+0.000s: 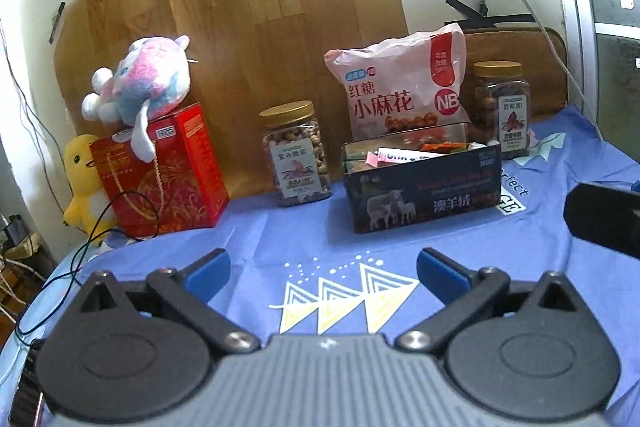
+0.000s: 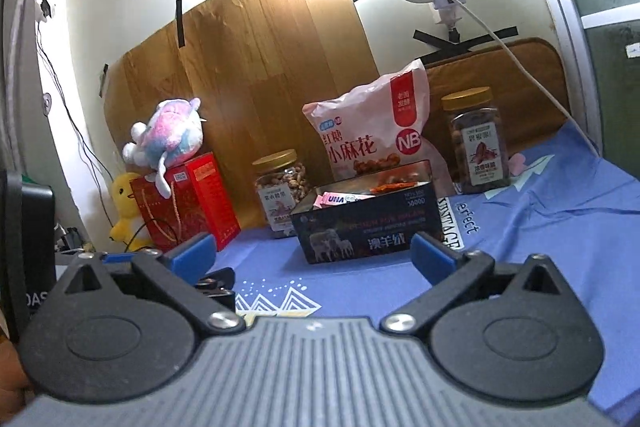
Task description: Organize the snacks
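Blue cloth (image 1: 280, 227) on bench lay bare in front of both tongs. Dark box (image 1: 420, 187) stood ahead at centre, open-topped. Gaps existed between red box (image 1: 168, 171) and left jar (image 1: 296, 155), and between that jar and dark box. Pink bag (image 1: 400, 87) and right jar (image 1: 502, 107) closed off the room behind the box.

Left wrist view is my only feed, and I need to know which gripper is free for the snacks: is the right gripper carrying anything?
Observer: No. The right gripper is open, with nothing between its jaws.
Operator: Anything on the cloth near it that I can't see?
Observer: Yes, a small black object lies on the blue cloth, close to the finger on the left of the right wrist picture. I cannot tell what it is.
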`<action>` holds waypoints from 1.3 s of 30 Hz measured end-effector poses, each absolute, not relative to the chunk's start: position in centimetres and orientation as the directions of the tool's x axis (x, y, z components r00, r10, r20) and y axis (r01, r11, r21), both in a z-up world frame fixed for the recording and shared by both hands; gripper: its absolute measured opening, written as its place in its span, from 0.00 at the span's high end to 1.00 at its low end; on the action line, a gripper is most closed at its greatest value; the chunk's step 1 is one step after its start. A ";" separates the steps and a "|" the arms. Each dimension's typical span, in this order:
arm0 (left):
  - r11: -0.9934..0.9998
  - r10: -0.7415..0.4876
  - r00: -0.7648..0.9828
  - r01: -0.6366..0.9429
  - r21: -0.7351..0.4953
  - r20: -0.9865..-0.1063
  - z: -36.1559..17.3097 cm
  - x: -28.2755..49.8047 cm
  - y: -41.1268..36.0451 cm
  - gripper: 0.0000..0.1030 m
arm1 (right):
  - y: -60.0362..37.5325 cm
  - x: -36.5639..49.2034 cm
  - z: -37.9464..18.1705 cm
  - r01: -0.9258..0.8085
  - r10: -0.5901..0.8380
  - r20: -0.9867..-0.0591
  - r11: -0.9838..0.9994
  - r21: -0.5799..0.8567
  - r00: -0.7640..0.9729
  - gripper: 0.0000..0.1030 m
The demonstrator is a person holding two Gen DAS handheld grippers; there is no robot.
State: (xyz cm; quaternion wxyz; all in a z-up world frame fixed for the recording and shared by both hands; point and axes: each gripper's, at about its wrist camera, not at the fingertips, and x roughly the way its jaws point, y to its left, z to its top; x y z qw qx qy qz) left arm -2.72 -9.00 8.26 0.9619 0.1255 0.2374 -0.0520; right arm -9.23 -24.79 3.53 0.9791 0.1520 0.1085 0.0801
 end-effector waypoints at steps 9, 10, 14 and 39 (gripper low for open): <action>0.958 -0.028 0.863 0.167 0.233 -0.504 7.8 -3.3 -9.0 0.00 | -23.8 -9.7 3.1 -0.046 0.119 -0.215 0.947 0.318 0.969 0.00; 0.958 -0.030 0.860 0.171 0.232 -0.509 7.7 -3.5 -9.0 0.00 | -23.8 -9.8 3.0 -0.040 0.115 -0.218 0.946 0.323 0.969 0.00; 0.947 0.013 0.851 0.158 0.280 -0.525 7.1 -3.7 -9.8 0.00 | -23.8 -10.0 2.7 -0.015 0.095 -0.222 0.941 0.338 0.970 0.00; 0.924 0.057 0.836 0.162 0.345 -0.545 6.0 -4.1 -11.2 0.00 | -23.9 -10.2 2.4 0.028 0.054 -0.220 0.935 0.355 0.974 0.00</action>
